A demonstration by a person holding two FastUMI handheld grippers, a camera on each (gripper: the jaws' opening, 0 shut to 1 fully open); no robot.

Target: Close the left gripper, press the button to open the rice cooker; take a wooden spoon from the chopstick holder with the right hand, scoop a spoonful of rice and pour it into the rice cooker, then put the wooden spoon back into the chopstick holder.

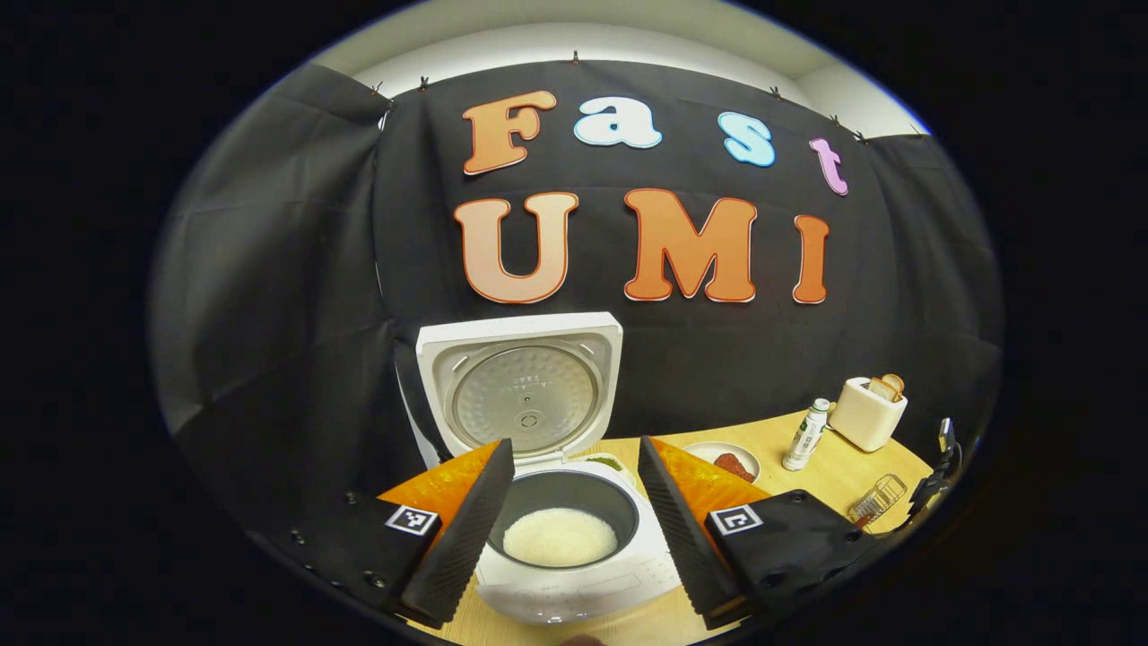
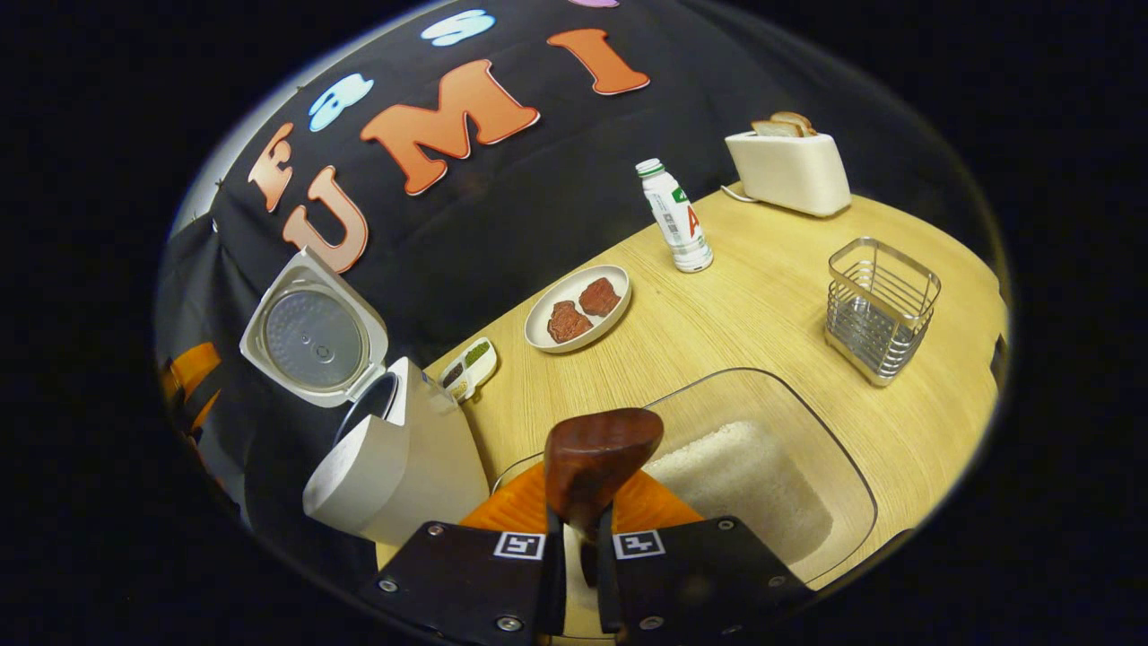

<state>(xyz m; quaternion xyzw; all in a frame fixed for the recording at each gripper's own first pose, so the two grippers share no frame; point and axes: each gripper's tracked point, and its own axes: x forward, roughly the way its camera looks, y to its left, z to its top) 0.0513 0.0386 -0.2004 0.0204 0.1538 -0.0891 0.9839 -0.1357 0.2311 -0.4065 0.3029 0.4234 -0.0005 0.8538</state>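
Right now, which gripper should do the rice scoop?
Right. The right gripper already clamps the wooden spoon above the rice tray. The left gripper is open and empty by the rice cooker.

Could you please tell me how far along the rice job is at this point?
Done: the cooker lid stands open, rice already in its pot. In hand: the right hand-held gripper grips the spoon above the glass rice dish. Left: returning the spoon to the empty wire holder.
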